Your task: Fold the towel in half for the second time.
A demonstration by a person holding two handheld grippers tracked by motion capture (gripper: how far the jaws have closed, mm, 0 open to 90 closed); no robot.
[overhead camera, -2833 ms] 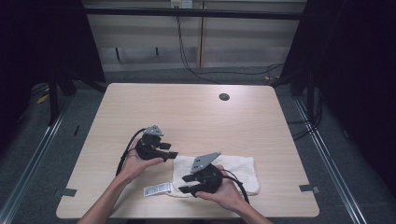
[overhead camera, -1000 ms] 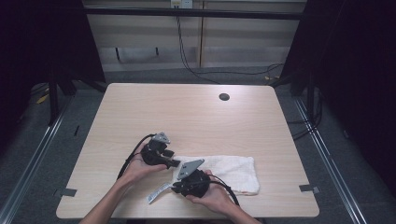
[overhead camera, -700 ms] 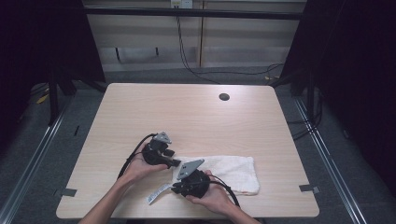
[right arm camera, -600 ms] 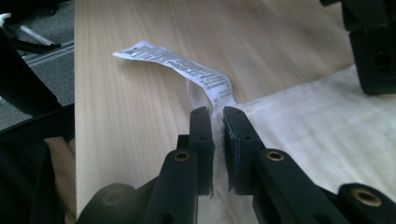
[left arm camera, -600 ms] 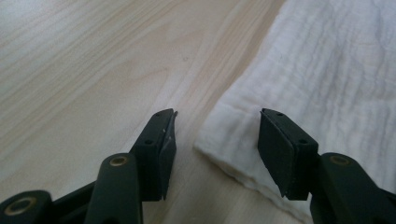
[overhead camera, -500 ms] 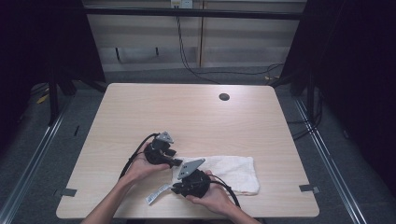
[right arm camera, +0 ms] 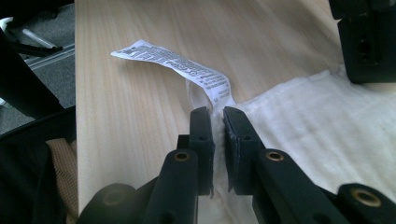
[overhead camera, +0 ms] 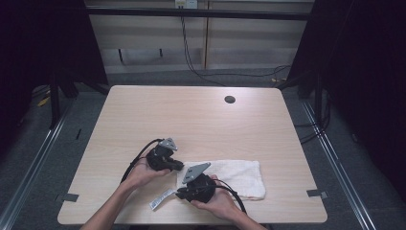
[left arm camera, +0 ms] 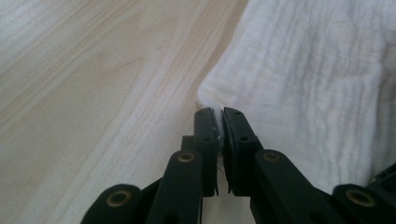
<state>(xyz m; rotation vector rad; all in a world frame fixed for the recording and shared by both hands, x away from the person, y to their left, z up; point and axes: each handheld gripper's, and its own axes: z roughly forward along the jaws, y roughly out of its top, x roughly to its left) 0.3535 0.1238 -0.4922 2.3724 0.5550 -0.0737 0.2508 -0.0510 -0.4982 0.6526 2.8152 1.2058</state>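
Both tongs pinch corners of the white towel lying on the counter: left tongs on one corner, right tongs beside the label (thin bites). Either corner could slip free when lifted.

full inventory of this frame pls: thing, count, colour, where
Folded white cotton towel: 1, white, flat on the table's near right part, its left corners pinched.
Printed care label: 1, white with dark text, trailing from the towel's near left corner.
Light wooden table: 1, pale wood, centre.
Round cable hole: 1, dark, far right of the tabletop.
Loose cables: several, black, on the floor beyond the table.
Left gripper: 1, black, fingers shut on a towel corner.
Right gripper: 1, black, fingers shut on the towel by the label.
Hands: 2, holding the grippers.
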